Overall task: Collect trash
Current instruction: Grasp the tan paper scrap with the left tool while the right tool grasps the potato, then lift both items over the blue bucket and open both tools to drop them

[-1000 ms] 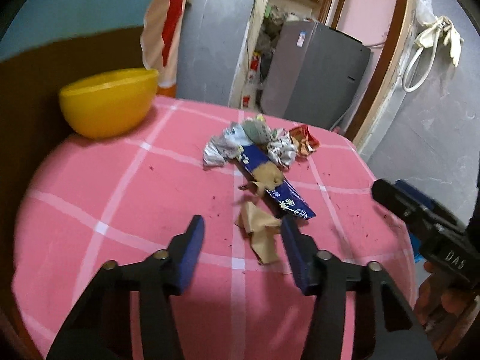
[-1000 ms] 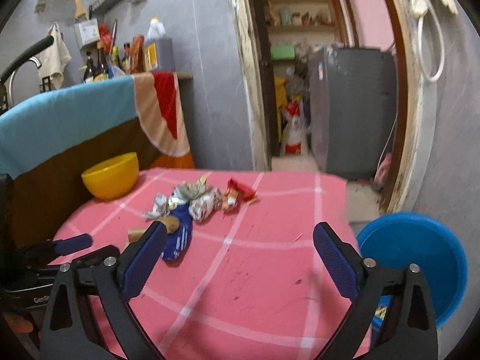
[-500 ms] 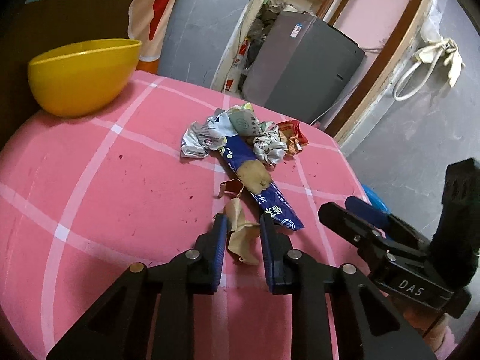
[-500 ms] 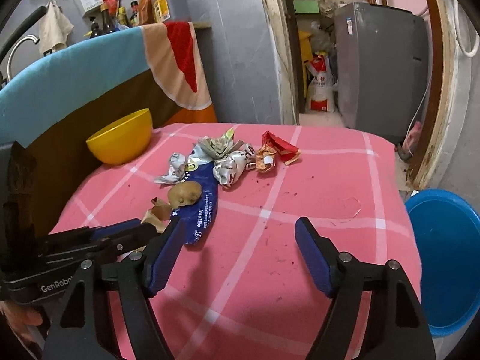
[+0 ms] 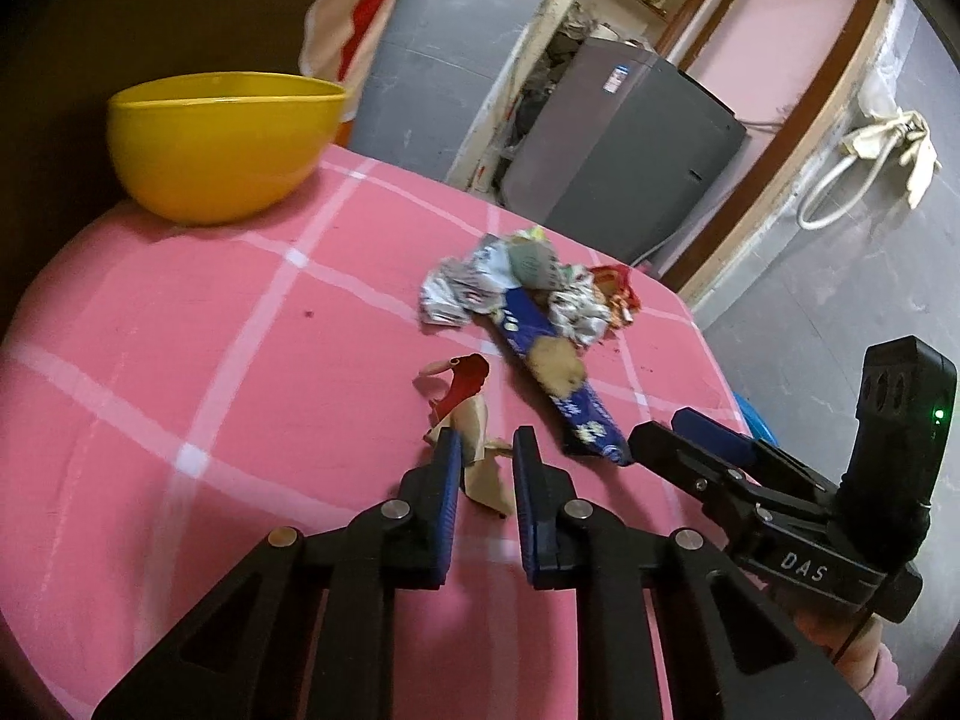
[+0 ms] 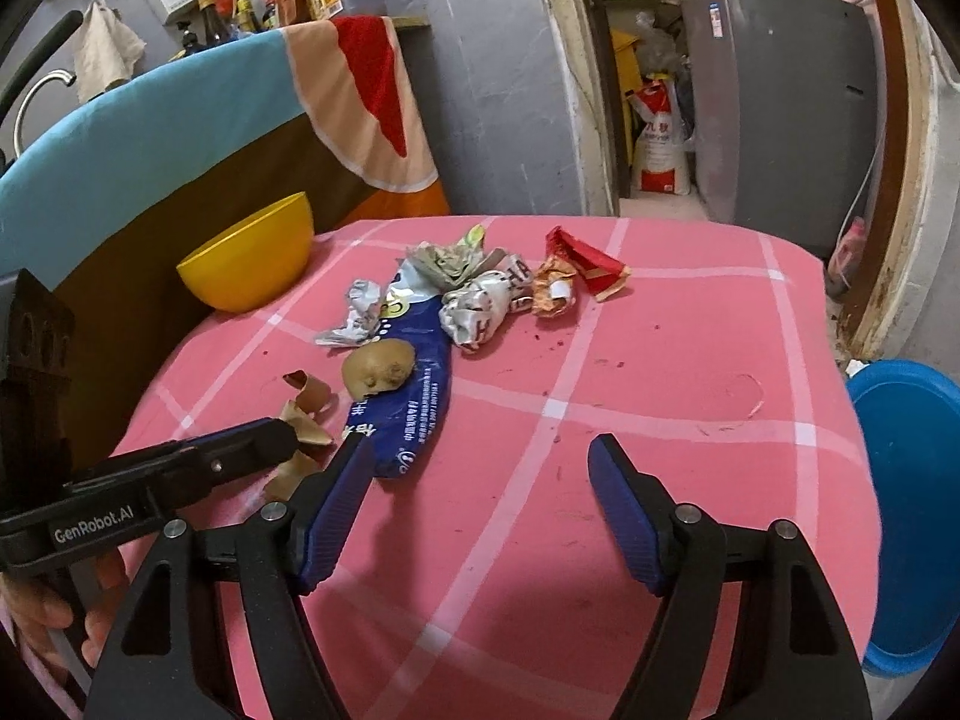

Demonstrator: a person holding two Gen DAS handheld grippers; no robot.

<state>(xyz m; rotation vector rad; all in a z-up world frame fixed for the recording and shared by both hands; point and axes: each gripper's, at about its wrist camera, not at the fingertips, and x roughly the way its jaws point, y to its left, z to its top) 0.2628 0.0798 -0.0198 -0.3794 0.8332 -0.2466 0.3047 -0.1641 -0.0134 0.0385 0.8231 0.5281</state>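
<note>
While the left gripper [image 5: 485, 450] has just been closing on the tan peel scrap [image 5: 480, 468] at the near table [image 5: 150, 360] edge, the right gripper [image 6: 480, 468] hangs open, empty, having narrowed; wrappers [image 6: 474, 300] lie farther back

Legible markings, by location:

1. The right gripper [image 5: 708, 447], seen from the left wrist view, carries the white letters "DAS" on its black body.
2. The left gripper [image 6: 288, 441], seen from the right wrist view, carries "GenRobot.AI" in white on its black arm.
3. The blue wrapper [image 6: 414, 384] on the pink tablecloth bears rows of white Chinese characters (too small to read).
4. The white sack [image 6: 660, 150] in the doorway shows red printed characters, not clearly legible.
5. The grey appliance [image 6: 774, 102] has a small sticker, unreadable.
</note>
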